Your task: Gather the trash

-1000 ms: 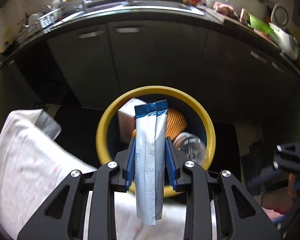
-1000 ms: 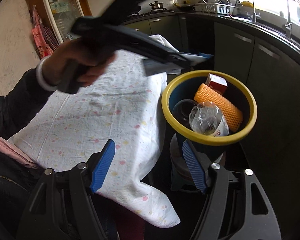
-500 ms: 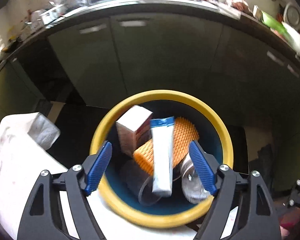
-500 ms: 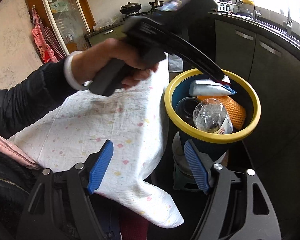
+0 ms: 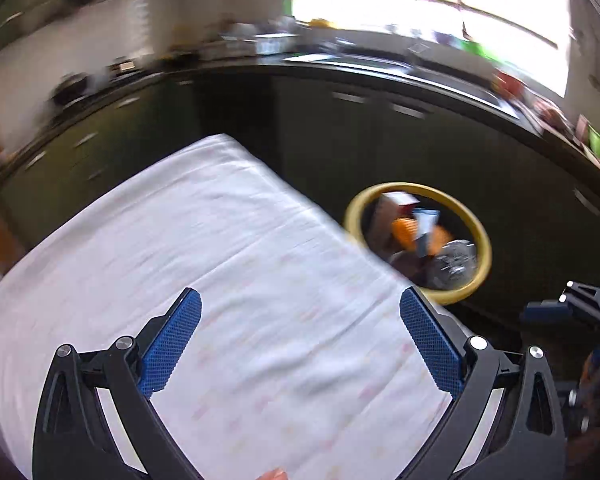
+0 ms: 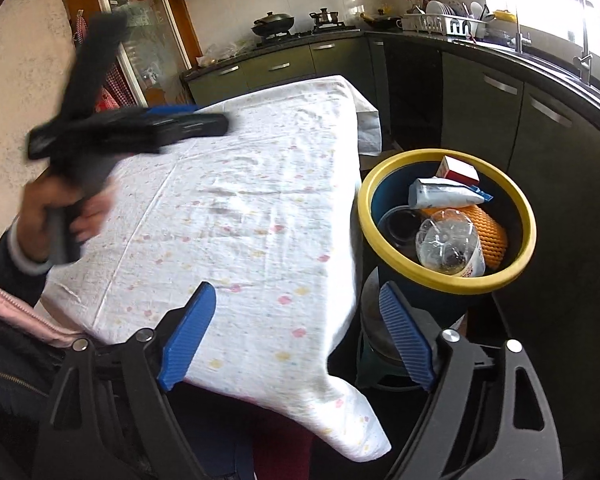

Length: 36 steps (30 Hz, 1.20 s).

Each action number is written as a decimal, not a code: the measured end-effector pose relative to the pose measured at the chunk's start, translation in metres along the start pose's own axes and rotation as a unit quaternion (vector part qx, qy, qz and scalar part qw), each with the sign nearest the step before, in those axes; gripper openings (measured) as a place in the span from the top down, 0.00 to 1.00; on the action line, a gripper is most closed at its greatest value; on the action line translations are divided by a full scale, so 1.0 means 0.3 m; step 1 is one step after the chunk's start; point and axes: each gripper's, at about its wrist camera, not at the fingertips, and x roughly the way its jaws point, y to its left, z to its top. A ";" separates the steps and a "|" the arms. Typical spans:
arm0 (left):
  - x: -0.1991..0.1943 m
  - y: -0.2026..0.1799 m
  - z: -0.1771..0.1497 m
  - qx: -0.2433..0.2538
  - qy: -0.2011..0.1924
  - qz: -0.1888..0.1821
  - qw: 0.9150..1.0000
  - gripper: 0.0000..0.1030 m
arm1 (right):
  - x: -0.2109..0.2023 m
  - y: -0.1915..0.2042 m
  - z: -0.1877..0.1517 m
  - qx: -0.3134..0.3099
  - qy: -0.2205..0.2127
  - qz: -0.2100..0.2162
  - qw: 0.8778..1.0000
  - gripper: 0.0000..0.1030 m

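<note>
The yellow-rimmed blue bin (image 6: 523,236) stands right of the table and shows in the left wrist view (image 5: 484,256) too. In it lie the white-and-blue sachet (image 6: 443,194), an orange foam net (image 6: 489,232), a clear plastic bottle (image 6: 447,246), a red-and-white box (image 6: 459,170) and a dark cup (image 6: 399,226). My left gripper (image 5: 300,344) is open and empty above the white tablecloth (image 5: 228,264); it shows blurred in the right wrist view (image 6: 196,122). My right gripper (image 6: 296,336) is open and empty over the table's near right corner.
The flowered cloth (image 6: 240,208) covers the table and hangs over its edges. Dark cabinets (image 6: 539,128) and a counter with a sink and dish rack (image 6: 443,22) run behind and right of the bin. A stool (image 6: 375,344) sits under the bin.
My left gripper opened and dropped the sachet into the bin, then swung back left over the table. My right gripper stayed nearly still.
</note>
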 end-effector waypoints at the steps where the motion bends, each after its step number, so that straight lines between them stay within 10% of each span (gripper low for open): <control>1: -0.032 0.030 -0.026 -0.010 -0.003 0.018 1.000 0.05 | -0.002 0.008 0.001 0.002 -0.002 -0.005 1.000 0.20; 19: -0.805 0.356 -0.472 -0.181 -0.135 0.156 0.962 0.05 | -0.258 0.122 0.063 0.079 -0.124 -0.117 0.982 0.07; 36: -0.970 0.207 -0.508 -0.153 -0.176 0.174 0.957 0.05 | -0.389 0.213 0.036 0.054 -0.178 -0.176 0.967 0.07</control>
